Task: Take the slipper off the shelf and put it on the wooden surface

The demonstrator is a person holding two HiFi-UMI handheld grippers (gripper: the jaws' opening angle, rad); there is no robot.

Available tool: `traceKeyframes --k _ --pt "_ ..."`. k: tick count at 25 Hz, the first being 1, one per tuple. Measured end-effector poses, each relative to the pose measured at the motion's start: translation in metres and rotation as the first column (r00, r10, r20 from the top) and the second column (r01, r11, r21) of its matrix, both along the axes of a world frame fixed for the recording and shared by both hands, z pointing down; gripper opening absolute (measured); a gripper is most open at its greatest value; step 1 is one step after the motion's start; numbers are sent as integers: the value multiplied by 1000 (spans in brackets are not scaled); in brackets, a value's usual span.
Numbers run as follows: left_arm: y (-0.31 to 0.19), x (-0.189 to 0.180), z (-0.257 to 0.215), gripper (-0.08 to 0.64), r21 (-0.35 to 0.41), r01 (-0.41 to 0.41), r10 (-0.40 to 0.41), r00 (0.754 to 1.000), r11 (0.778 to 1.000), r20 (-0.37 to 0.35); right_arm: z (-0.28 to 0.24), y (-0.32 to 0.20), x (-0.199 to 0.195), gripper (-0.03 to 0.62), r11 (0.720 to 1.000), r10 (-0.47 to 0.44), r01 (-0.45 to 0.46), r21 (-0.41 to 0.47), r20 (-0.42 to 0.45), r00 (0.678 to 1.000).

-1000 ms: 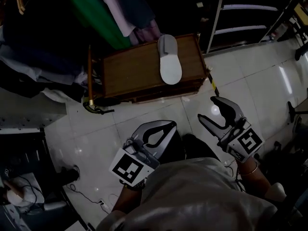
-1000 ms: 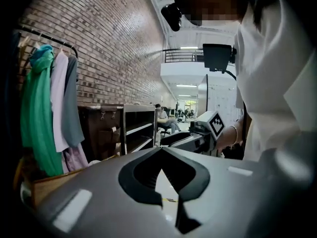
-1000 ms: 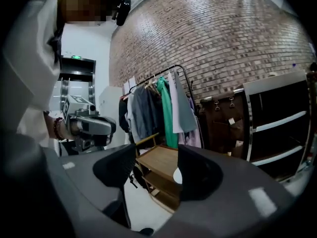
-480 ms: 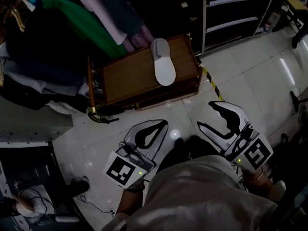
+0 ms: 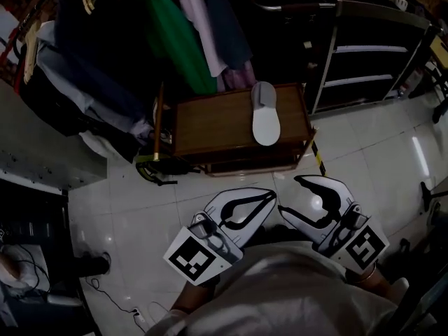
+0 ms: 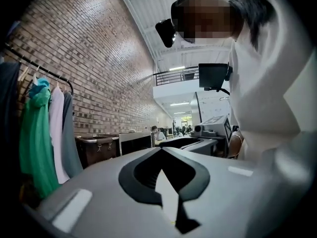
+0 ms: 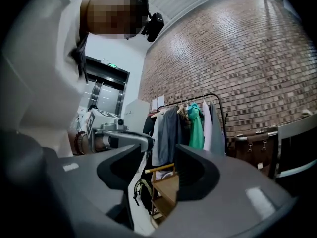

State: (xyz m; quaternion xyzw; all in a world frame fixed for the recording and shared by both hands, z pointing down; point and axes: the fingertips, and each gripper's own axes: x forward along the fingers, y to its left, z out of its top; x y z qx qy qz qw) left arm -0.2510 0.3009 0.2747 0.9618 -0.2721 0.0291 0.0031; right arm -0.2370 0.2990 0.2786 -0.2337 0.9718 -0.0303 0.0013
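A white slipper [image 5: 265,114] lies sole-up on the right part of the low wooden table [image 5: 210,124], touched by neither gripper. Both grippers hover over the tiled floor close to the person's body, well short of the table. My left gripper [image 5: 268,197] is shut, its tips meeting with nothing between them; the left gripper view shows the same joined tips [image 6: 161,150]. My right gripper [image 5: 289,195] stands open and empty. In the right gripper view the wooden table [image 7: 166,187] shows through the gap of that gripper [image 7: 157,155].
A rack of hanging clothes [image 5: 175,33] stands behind and left of the table. A dark metal shelf unit [image 5: 364,54] is at the back right. A dark bag [image 5: 150,166] lies by the table's left leg. Yellow-black tape [image 5: 318,161] marks the pale tiles.
Both grippers have drawn in toward each other and the body. The right jaws have narrowed a little. The slipper stays put on the wooden table.
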Motion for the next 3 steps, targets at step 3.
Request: traceKeyframes --k 3 --pt "8 -8 3 -6 -11 -13 13 1000 1000 27 -5 4 -10 206 1000 -10 10 5 -5 1000"
